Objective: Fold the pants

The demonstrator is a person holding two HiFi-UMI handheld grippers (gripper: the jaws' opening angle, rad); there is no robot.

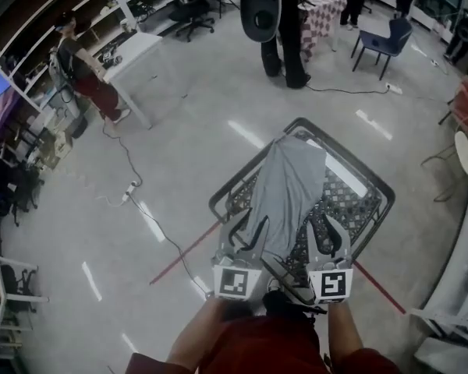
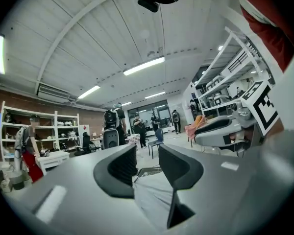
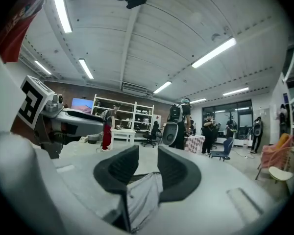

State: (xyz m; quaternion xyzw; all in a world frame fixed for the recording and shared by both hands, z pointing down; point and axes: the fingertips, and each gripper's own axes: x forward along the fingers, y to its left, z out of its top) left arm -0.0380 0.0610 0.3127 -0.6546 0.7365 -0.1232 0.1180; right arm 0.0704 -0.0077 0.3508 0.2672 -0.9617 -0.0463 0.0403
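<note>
Pants (image 1: 285,193), grey, are seen at lower centre of the head view, held up at the near end and draped away over a dark-rimmed frame (image 1: 374,181) with a checkered inside; desk or basket cannot be told. Left tool (image 1: 242,236) is clenched on the near left edge of the cloth, and grey fabric (image 2: 154,199) is seen gripped low between its jaws in the left gripper view. Right tool (image 1: 321,236) is clenched on the near right edge, with a fold of fabric (image 3: 142,199) pinched between its jaws in the right gripper view. Both tools are set side by side, marker cubes (image 1: 235,281) at the bottom of the frame. A red line (image 1: 183,259) is seen on the glossy floor (image 1: 179,170) beside the frame. Farther off, a white desk (image 1: 136,53) with a person (image 1: 90,76) at upper left and a blue chair (image 1: 382,45) at upper right are noted.
</note>
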